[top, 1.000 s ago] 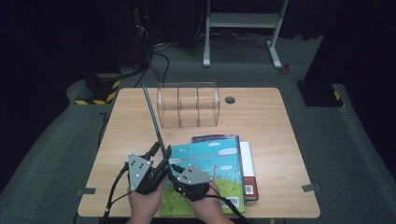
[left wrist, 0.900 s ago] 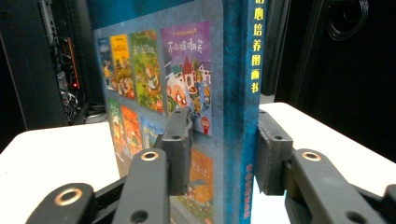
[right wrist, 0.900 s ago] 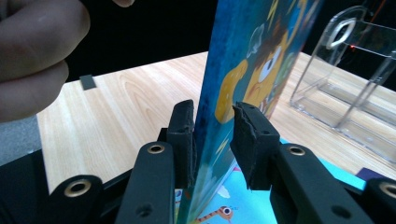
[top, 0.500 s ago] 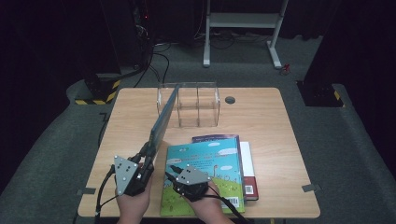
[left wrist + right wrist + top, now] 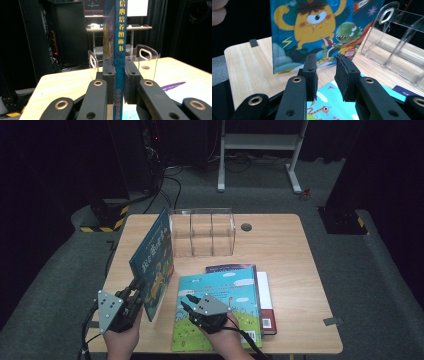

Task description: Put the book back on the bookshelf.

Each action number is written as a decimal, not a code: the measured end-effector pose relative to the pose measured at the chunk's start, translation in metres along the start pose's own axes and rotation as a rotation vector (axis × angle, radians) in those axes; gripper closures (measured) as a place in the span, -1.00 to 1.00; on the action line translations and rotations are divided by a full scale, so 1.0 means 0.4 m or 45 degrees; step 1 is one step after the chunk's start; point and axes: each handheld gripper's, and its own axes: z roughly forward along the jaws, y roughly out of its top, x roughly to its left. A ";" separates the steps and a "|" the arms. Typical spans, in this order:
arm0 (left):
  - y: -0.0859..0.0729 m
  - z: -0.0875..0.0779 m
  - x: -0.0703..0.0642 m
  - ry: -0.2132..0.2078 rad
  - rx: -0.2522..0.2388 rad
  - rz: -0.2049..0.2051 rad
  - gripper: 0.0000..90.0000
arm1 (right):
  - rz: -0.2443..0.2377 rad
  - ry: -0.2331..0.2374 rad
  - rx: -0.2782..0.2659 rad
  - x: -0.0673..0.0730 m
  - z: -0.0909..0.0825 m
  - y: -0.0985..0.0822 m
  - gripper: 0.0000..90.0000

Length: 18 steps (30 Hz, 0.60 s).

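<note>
A blue picture book [image 5: 152, 257] stands upright on its edge at the table's left. My left gripper [image 5: 139, 292] is shut on its lower spine. In the left gripper view the spine [image 5: 120, 50] sits pinched between the two pads of my left gripper [image 5: 119, 72], whose jaws have just been closing on it. My right gripper [image 5: 186, 301] rests over a teal picture book [image 5: 220, 300] lying flat. Its jaws stand apart with nothing between them, and my right gripper [image 5: 326, 65] faces the blue book's monster cover [image 5: 317, 27].
A clear plastic organizer [image 5: 202, 232] with several compartments stands at the table's back middle. Under the teal book lie a purple book [image 5: 232, 268] and a red-spined one [image 5: 267, 305]. A round hole [image 5: 245, 226] is in the tabletop.
My left hand has moved left and toward the near edge with the blue book. The book has turned from edge-on so that its cover shows. The right gripper has stayed put.
</note>
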 end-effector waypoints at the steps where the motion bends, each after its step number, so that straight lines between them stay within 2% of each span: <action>1: -0.003 -0.001 0.001 -0.008 0.001 0.004 0.83 | -0.001 -0.004 -0.003 -0.004 -0.003 0.001 0.56; 12: -0.028 -0.002 0.021 -0.038 0.004 -0.009 0.82 | 0.045 -0.077 -0.008 -0.048 -0.042 0.002 0.55; 18: -0.031 -0.003 0.036 -0.047 0.006 -0.033 0.82 | 0.091 -0.124 -0.020 -0.088 -0.076 -0.003 0.55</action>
